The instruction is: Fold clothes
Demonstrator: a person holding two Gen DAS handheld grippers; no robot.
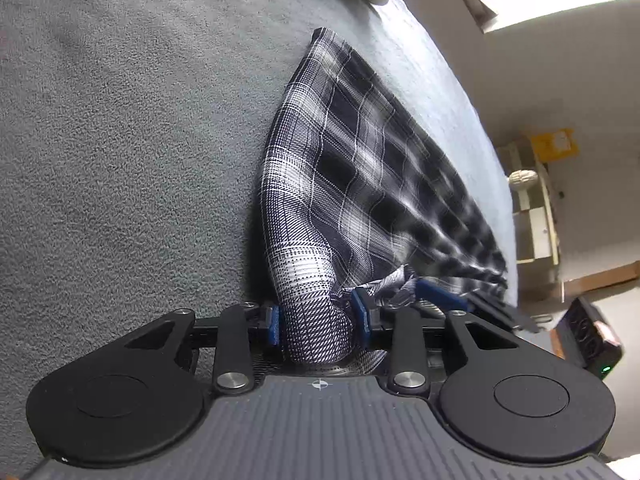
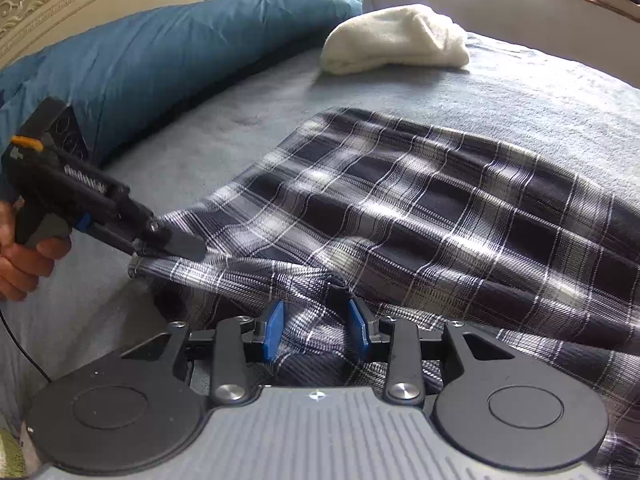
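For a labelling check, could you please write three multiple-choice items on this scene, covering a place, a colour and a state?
1. Where does the folded cream towel lie?
A. on the grey bed cover
B. on the floor
C. on a chair

2. What colours is the plaid cloth?
A. red and green
B. dark navy and white
C. plain yellow

3. How is the left gripper?
A. wide open, empty
B. shut on the plaid cloth
C. out of sight

Key: 1 A, the towel rests on the cover; 2 B, dark checks with white lines; 3 B, bunched fabric sits between its blue pads.
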